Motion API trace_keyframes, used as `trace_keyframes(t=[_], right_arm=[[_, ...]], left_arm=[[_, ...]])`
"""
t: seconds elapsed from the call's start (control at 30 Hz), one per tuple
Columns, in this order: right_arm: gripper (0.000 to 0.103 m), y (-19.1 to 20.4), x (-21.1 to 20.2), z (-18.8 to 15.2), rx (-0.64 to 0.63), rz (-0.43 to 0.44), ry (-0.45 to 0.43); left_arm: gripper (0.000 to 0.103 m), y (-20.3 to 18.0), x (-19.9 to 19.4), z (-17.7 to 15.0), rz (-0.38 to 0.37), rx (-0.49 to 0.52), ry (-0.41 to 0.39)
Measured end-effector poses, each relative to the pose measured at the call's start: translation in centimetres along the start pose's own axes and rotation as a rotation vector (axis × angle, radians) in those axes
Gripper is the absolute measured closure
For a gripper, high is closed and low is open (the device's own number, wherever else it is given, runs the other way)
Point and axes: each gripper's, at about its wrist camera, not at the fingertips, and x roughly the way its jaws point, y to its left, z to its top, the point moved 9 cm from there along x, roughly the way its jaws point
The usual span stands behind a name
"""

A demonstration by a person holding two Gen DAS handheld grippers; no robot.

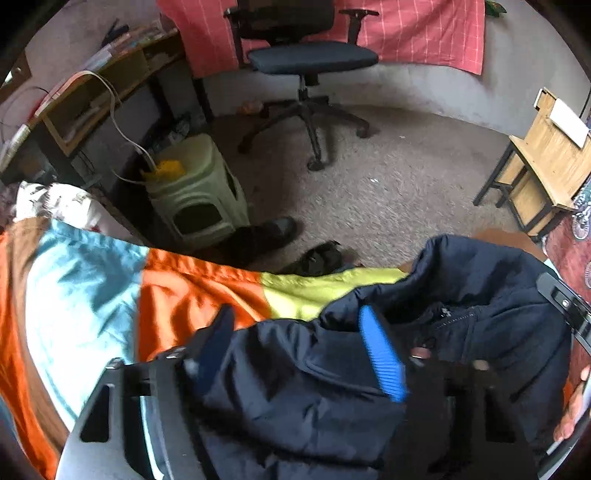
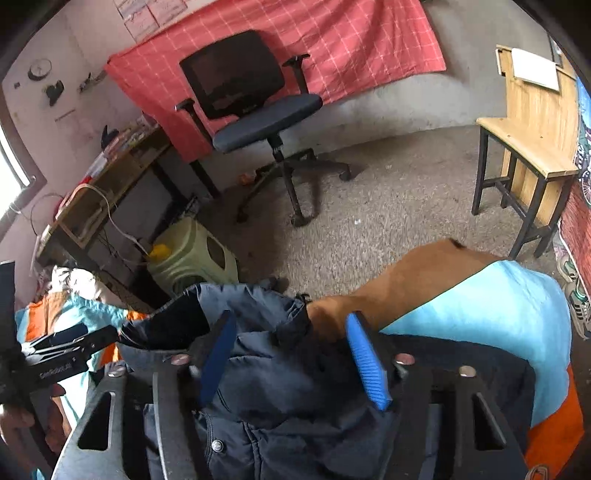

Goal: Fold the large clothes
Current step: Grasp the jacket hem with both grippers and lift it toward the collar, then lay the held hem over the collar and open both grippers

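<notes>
The dark navy jacket (image 1: 424, 350) lies bunched on a bedspread of orange, light blue, brown and yellow-green blocks (image 1: 92, 295), filling the frame from five to seven o'clock in both wrist views. In the left wrist view the left gripper (image 1: 299, 354) comes in from six o'clock with the jacket's puffy cloth heaped between its two blue fingers (image 1: 384, 358); the jaws stand about half spread, and whether the pads truly bite the cloth cannot be told through the blur. In the right wrist view the right gripper (image 2: 295, 362) also rises from six o'clock, its blue fingers (image 2: 367, 365) straddling a fold of the jacket (image 2: 266, 332) near the collar, likewise half spread with cloth between them, the pinch itself not clear. The left gripper's black body shows at nine o'clock there (image 2: 62, 354), at the jacket's edge, with a hand (image 2: 14, 417) below it. Beyond the bed, at ten o'clock from the jacket, a pale green plastic stool (image 1: 199, 192) stands on the grey carpet (image 1: 388, 177), a yellow object (image 1: 166, 168) lying on top of it with a white cable running to it. At twelve o'clock stands a black office chair (image 1: 310, 59) before a red checked cloth (image 1: 424, 33); at ten o'clock is a cluttered desk (image 1: 110, 74), at two o'clock a wooden side table (image 1: 546, 162).
</notes>
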Motion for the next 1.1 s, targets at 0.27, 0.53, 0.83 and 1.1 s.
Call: trace_keyframes(t=[0.27, 0.53, 0.83, 1.1], right_arm=[[0.092, 0.5, -0.3, -0.8, -0.037, 0.031, -0.002], [0.095, 1.0, -7.4, -5.4, -0.186, 0.103, -0.047], [0.096, 0.6, -11.5, -14.0, -0.307, 0.08, 0.013], [0.096, -1.3, -6.0, -15.9, -0.369, -0.039, 0.08]], left_arm=[[0.101, -1.0, -2.0, -1.4, -0.128, -0.047, -0.058], [0.101, -0.7, -7.9, -7.3, -0.133, 0.018, -0.168], [0.102, -3.4, -9.9, -15.3, -0.222, 0.103, -0.138], [0.102, -3.4, -2.9, -15.4, -0.184, 0.05, -0.055]])
